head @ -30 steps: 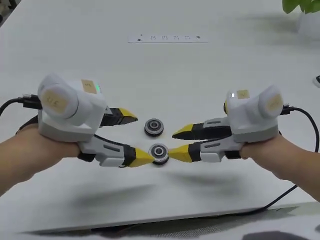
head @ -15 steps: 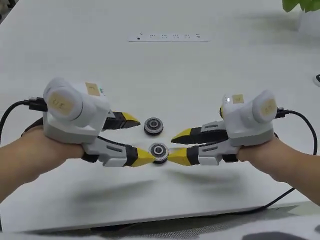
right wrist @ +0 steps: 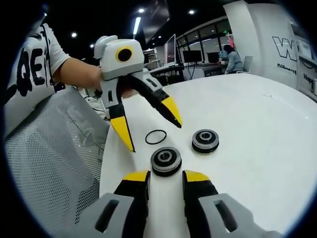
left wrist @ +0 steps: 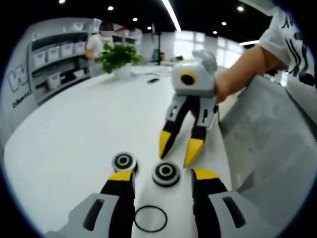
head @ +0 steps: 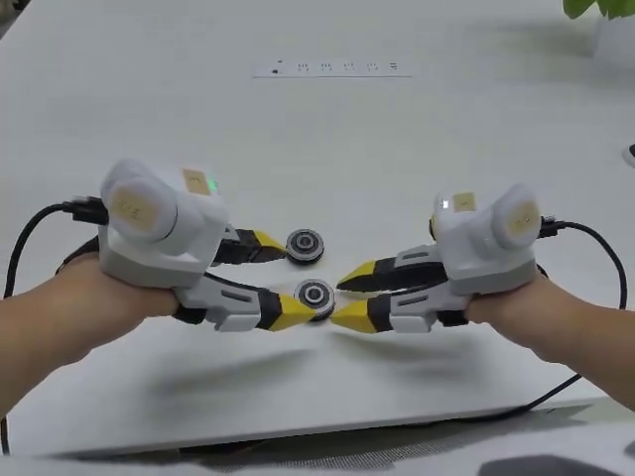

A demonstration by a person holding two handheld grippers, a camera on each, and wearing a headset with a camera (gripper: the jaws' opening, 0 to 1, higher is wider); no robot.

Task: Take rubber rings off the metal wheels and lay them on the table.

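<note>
White tabletop stretches across the head view, with a power strip near the top edge and plant leaves in the upper right corner. At lower centre the left gripper comes in from the left of the frame and the right gripper from the right, their yellow tips almost meeting. Both have their jaws spread apart and neither clamps anything; the left is spread wider.

The near metal wheel lies flat on the table between the two lower jaw tips. The left tip is at its edge, though I cannot tell if it touches. The far metal wheel lies just above it in the frame, beside the left gripper's upper jaw.

In the left gripper view, a loose black rubber ring lies flat on the table between that gripper's own jaws, below the near wheel.
</note>
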